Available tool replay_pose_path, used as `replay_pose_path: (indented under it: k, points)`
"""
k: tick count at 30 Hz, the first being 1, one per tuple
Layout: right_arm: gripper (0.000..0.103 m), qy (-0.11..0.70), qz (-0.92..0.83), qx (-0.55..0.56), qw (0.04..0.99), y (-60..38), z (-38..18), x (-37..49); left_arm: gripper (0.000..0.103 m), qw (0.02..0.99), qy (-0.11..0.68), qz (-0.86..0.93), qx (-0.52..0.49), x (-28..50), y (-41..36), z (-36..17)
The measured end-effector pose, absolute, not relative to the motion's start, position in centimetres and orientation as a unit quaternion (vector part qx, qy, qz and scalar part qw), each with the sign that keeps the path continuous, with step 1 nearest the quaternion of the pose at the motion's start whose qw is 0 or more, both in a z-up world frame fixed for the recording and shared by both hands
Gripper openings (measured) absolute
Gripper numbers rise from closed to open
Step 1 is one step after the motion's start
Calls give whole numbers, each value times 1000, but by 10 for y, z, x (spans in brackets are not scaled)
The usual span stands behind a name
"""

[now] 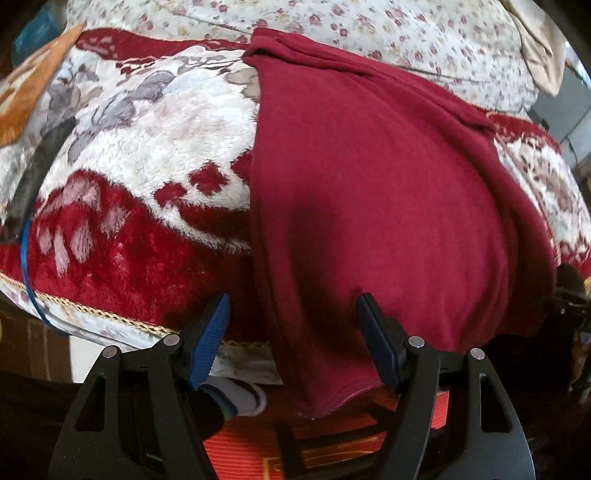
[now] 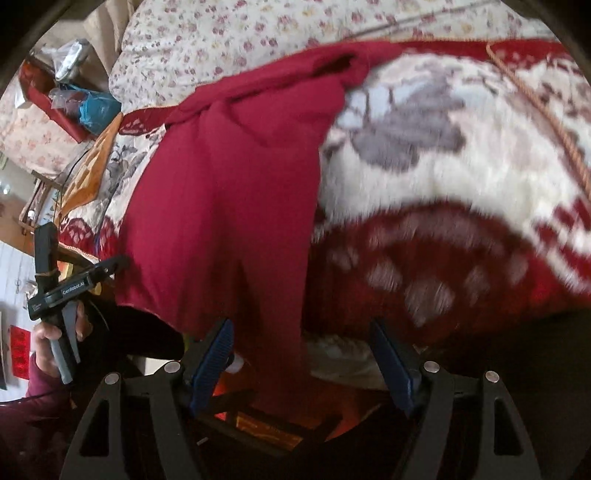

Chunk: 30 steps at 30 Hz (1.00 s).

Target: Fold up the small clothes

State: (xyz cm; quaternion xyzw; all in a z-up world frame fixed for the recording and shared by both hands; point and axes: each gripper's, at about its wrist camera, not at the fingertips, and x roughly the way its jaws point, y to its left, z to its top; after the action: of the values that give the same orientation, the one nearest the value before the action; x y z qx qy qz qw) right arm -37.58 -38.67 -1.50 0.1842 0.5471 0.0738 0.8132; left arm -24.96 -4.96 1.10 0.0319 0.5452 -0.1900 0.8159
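A dark red garment [image 1: 369, 192] lies lengthwise on a plush red-and-white floral blanket [image 1: 147, 155], its near end hanging over the bed's front edge. My left gripper [image 1: 293, 310] is open, its blue-padded fingers [image 1: 208, 339] straddling the garment's hanging left corner without pinching it. In the right wrist view the same garment [image 2: 229, 192] runs from a bunched far end down over the edge. My right gripper [image 2: 301, 334] is open around the garment's hanging right strip. The left gripper's body [image 2: 70, 288] shows at the far left, held in a hand.
A flowered sheet [image 1: 369, 26] covers the bed behind the blanket. An orange cushion [image 2: 92, 166] lies at the blanket's left side. Clutter with a teal bag [image 2: 96, 107] sits beyond. An orange-red mat [image 1: 332, 435] and a dark stool frame lie on the floor below the edge.
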Motion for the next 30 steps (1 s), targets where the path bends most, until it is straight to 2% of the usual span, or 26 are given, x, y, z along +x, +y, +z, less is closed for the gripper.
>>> replay_pose_path:
  k: [6,8,9,10,11,12,13,16,21,30]
  points:
    - [73,547,87,183,812,-377,-17,-376,70,810,548,-207,34,-257,-53,5]
    - [73,548,85,176,813,-372,-17,-372,57,811,546,-206,37,-257,-54,5]
    - [73,547,85,172,815,-370,-18,-371,40,808,549,-211,33,-257,-53,4]
    - [66,546,84,168,817,-368,-18,-370,34,804,554,-217,23,-257,-53,4]
    - [45,545,87,164,818,-366,-18,-370,32,804,554,-216,16,-256,-52,4]
    - [35,548,90,158,816,-363,-20,-368,16,803,554,-219,12,-257,-51,6]
    - [24,554,91,151,814,-362,-23,-367,12,799,557,-226,2,-257,-50,8]
    - [9,550,97,141,817,-357,-20,-367,11,799,551,-238,-31,-259,-37,26]
    - [7,531,170,153,816,-342,9,-383,5,826,515,-227,-28,-274,-7,67]
    - [8,561,169,142,798,-332,-13,-388,6,811,547,-203,-39,-274,1,39]
